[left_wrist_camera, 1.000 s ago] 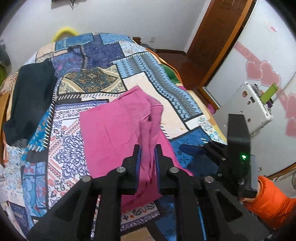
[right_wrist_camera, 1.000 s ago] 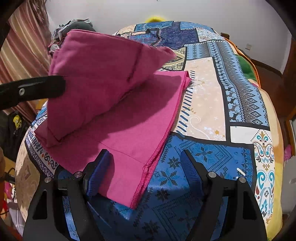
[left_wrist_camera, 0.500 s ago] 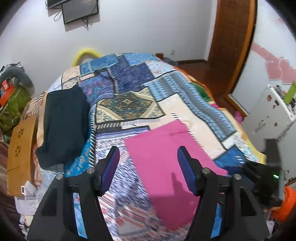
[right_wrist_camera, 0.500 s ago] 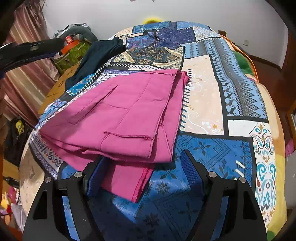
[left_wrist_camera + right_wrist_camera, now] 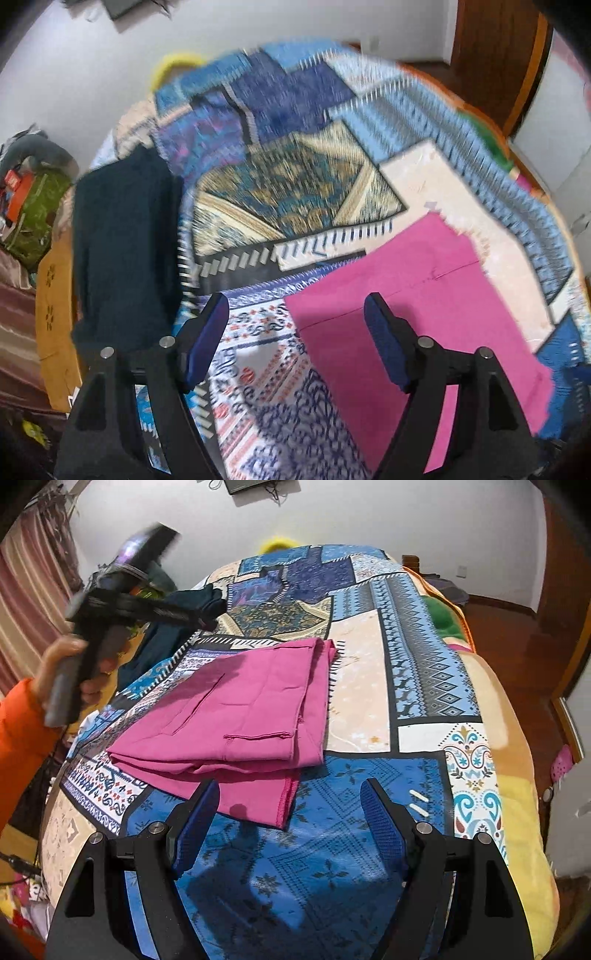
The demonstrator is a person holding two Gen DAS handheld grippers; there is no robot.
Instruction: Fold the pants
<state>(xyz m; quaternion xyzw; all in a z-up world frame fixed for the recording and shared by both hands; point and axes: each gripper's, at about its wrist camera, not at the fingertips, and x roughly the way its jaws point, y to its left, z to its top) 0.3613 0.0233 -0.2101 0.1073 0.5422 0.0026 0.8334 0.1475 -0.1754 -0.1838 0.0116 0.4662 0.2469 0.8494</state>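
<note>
Pink pants (image 5: 240,709) lie folded in layers on a patchwork bedspread (image 5: 369,686), a hem sticking out toward the camera. My right gripper (image 5: 291,786) hovers open just in front of that hem, nothing between its blue pads. In the left wrist view the pants (image 5: 424,295) lie flat at the right. My left gripper (image 5: 297,301) hangs above their left edge; its jaws are opening and hold nothing. A hand (image 5: 59,657) in an orange sleeve holds the left gripper, blurred, at the upper left of the right wrist view.
A dark garment (image 5: 122,240) lies along the bed's left side, also seen as a dark garment (image 5: 177,609) behind the left gripper. Clutter and a curtain (image 5: 33,590) stand left of the bed. A wooden door (image 5: 495,55) is at the far right.
My left gripper let go of the lifted pink cloth, which now lies folded over the lower layer. It opened and swung left over the bedspread. The right gripper drew back slightly.
</note>
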